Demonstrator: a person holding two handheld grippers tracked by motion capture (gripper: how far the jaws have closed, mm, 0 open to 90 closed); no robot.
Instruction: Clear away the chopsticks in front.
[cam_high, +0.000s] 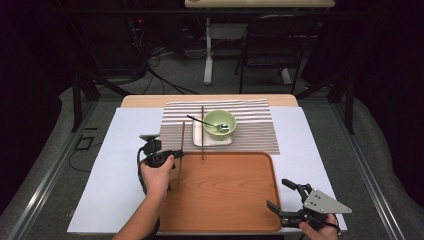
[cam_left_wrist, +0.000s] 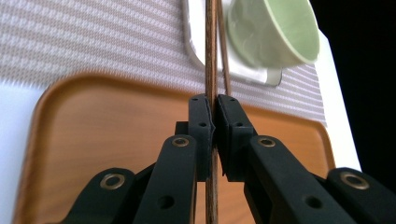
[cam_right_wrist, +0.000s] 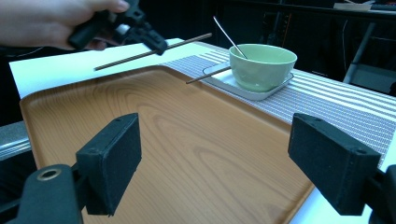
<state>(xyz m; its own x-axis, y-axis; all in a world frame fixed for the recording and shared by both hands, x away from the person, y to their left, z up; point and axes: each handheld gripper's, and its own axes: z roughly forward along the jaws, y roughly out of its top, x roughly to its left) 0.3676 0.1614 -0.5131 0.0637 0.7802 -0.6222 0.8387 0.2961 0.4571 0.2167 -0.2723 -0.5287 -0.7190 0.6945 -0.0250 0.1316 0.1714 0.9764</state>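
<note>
My left gripper (cam_high: 176, 155) is black, and the chopstick (cam_left_wrist: 211, 70) between its pads is dark brown wood. My right gripper (cam_right_wrist: 224, 163) is black too, with a grey plate on top. The tray (cam_high: 220, 200) is orange-brown with a wood grain. The placemat (cam_high: 255, 127) has fine brown and white stripes. The bowl (cam_right_wrist: 261, 65) is pale green, on a white dish (cam_right_wrist: 243, 91). The table cover (cam_high: 120, 165) is white.

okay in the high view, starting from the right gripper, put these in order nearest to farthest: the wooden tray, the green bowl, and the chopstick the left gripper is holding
From the right gripper, at the table's near right corner:
1. Wooden tray: right beside it, to its left.
2. Held chopstick: across the tray, over its far left edge, in the left gripper.
3. Green bowl: beyond the tray, on the striped mat.
</note>
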